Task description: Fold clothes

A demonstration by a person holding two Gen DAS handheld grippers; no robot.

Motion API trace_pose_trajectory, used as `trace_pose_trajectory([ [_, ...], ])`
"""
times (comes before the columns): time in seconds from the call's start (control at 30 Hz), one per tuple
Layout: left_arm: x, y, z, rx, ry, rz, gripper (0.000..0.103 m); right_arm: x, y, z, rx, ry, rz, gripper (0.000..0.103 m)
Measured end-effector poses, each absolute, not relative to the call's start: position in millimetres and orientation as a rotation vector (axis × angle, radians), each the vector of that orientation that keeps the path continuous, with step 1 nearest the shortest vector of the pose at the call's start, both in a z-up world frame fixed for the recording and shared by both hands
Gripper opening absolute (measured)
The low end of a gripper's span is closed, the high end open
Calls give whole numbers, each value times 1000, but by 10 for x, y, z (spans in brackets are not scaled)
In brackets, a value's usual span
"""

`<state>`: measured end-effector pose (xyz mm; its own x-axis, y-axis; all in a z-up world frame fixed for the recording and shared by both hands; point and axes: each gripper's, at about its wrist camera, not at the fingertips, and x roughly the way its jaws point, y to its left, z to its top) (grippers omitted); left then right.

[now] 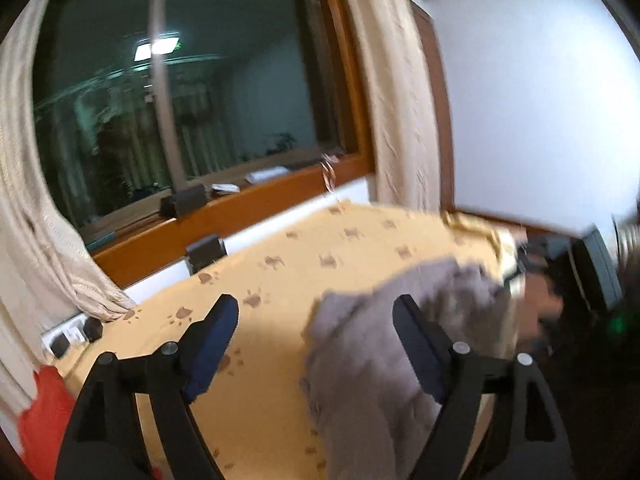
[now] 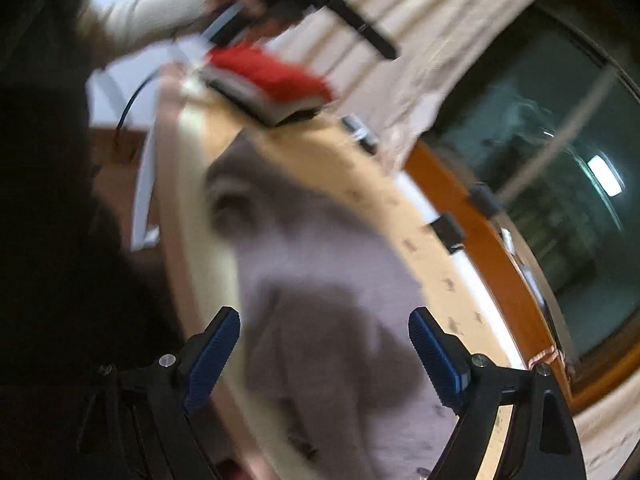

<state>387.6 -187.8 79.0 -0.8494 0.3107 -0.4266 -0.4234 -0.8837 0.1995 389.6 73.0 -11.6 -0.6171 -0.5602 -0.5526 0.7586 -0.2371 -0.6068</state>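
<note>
left wrist view, left to right: red cloth (image 1: 44, 420) at the bench's near left corner, beside the left gripper's arm. bench (image 1: 280, 248) under a yellow cover printed with small brown animals and paw marks. left gripper (image 1: 316, 340), jaws spread wide, nothing between them; it hangs above the cover. grey garment (image 1: 360, 360), crumpled, lying on the cover's right half; its left edge falls between the fingers and it runs on behind and past the right one. touching or not: cannot tell, view blurred. window (image 1: 180, 100) with wooden sill and cream curtains (image 1: 400, 92) behind.

right wrist view, left to right: sleeve (image 2: 152, 20) at upper left. folded stack topped in red (image 2: 272, 76) at the bench's far end. grey garment (image 2: 320, 288) spread under the right gripper (image 2: 324, 344), jaws spread wide, empty, the cloth showing between the fingers, probably below them.
</note>
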Motion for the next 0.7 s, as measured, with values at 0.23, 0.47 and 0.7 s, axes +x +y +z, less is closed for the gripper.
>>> trace_pose_trajectory([
  [0.23, 4002, -1809, 404, -703, 548, 2641, 83, 3441, 788, 11, 352, 1056, -2083, 33],
  [0.47, 3972, -1856, 226, -762, 525, 2614, 84, 2987, 845, 137, 430, 979, -2214, 9],
  [0.7, 3832, -1762, 62, -806, 526, 2544, 84, 2077, 1357, 532, 461, 831, -2617, 9],
])
